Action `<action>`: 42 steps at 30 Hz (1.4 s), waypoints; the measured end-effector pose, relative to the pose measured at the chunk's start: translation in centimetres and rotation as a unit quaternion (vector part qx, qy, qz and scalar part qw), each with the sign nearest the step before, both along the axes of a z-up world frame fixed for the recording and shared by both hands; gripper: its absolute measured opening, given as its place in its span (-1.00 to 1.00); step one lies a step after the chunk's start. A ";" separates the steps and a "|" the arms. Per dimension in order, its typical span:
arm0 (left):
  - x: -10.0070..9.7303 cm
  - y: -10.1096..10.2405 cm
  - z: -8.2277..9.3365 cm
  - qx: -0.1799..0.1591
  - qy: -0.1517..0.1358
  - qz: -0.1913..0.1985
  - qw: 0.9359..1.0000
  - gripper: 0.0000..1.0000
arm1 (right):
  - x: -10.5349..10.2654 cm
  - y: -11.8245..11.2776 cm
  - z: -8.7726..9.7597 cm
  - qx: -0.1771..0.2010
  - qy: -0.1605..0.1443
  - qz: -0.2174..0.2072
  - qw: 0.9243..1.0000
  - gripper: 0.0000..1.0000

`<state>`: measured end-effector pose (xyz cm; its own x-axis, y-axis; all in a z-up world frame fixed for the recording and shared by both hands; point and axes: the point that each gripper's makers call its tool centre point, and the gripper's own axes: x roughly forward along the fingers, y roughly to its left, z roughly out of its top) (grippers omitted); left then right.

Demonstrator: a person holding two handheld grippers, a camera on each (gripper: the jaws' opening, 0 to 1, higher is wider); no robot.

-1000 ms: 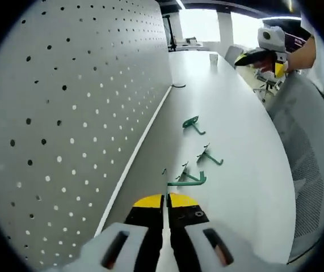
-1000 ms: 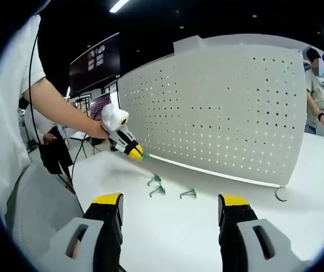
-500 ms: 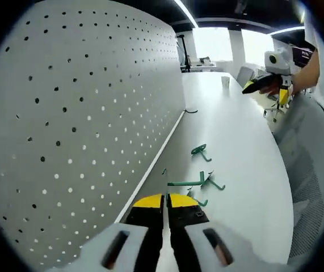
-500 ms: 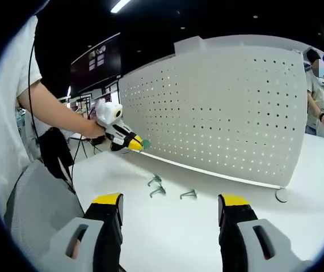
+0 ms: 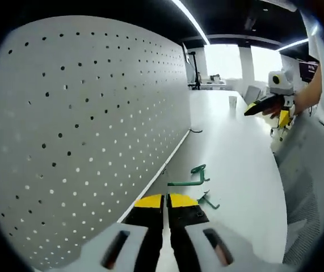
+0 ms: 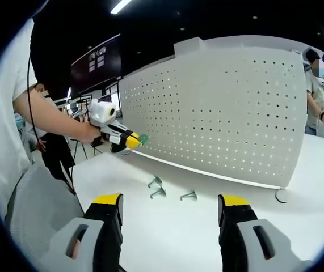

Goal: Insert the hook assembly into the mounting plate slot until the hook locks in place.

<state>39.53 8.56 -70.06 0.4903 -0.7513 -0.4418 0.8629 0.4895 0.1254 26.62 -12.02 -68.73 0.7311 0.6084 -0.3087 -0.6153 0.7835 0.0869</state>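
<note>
In front of the pegboard (image 6: 230, 119), the held hook is off the table but not yet seated.

In the left gripper view, the left gripper (image 5: 165, 199) has its jaws pressed together on the shank of a green hook (image 5: 188, 180), which juts past the yellow tips with its curled end ahead and to the right; the perforated panel rises close on the left, apart from the hook. Another hook (image 5: 209, 200) lies on the white table (image 5: 235, 147) just right of the jaw tips. Farther right, the right gripper (image 5: 265, 106) hangs above the table. In the right gripper view, its jaws stand wide apart with nothing between them, and three spare hooks (image 6: 157, 192) lie ahead on the table below the board. Judged from this, pickup is done; aligning with a hole, pushing in and locking remain.
</note>
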 end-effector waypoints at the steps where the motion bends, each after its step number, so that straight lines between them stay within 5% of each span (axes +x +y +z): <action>1: -0.1 -0.1 0.2 -0.006 -0.001 0.002 1.000 -0.97 | 0.0 0.0 0.0 0.000 0.000 0.000 1.000 0.32; 16: -1.1 -1.3 4.7 -0.089 -0.039 0.029 0.995 -0.97 | 0.0 0.0 0.4 0.005 -0.006 0.000 1.000 0.32; 42: -4.5 -2.7 10.6 -0.180 -0.089 0.041 0.979 -0.96 | -0.4 0.1 1.1 0.015 -0.014 0.000 1.000 0.33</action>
<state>34.99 5.88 -59.49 0.6007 -0.7974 -0.0575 0.7990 0.5965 0.0760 26.18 -11.95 -67.65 0.7389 0.6177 -0.2694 -0.6183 0.7804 0.0934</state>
